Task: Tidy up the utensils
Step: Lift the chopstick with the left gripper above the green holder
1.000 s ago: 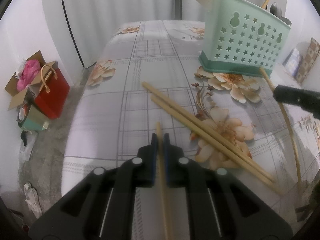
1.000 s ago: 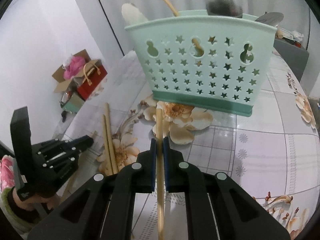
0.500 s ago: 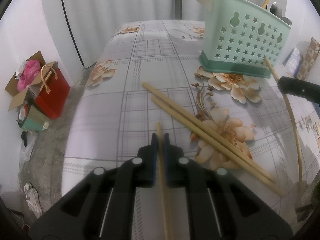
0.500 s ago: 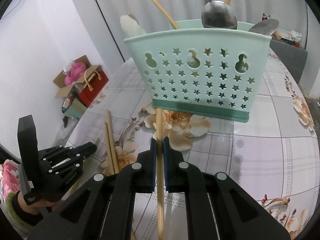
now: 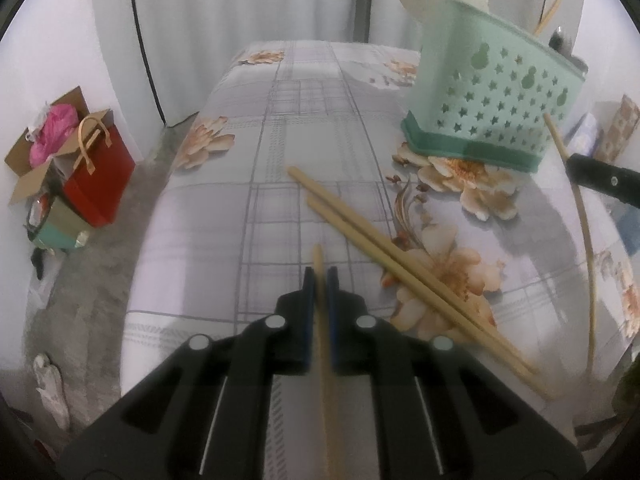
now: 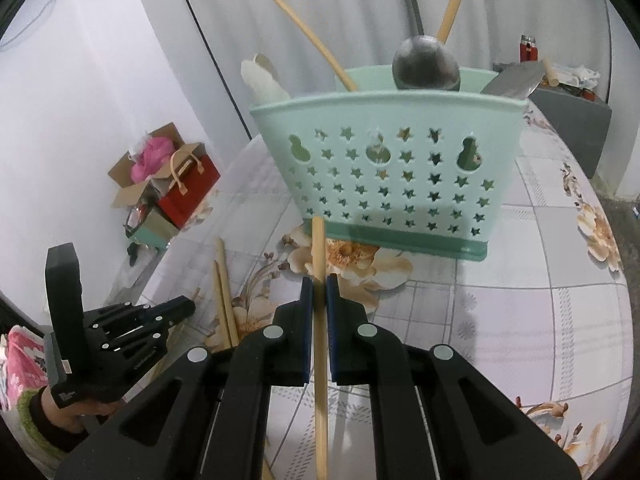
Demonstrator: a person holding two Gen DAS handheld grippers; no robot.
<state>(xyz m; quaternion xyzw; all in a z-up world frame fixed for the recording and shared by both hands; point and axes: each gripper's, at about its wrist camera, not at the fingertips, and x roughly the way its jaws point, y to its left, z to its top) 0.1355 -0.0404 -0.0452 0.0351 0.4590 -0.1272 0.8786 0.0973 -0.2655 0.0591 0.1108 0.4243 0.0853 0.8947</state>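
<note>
Left wrist view, left tool [image 5: 319,276] pinching one chopstick [image 5: 324,332], two loose chopsticks [image 5: 384,256] on table [image 5: 224,216], right wrist view, right tool [image 6: 319,286] pinching another chopstick [image 6: 319,360], tip near green utensil holder [image 6: 384,176].

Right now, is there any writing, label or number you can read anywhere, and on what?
None can be read.
Left claw: a small white label low on its black body, too small and blurred to read.
Mint utensil holder: only star and gourd cut-outs, no text.
</note>
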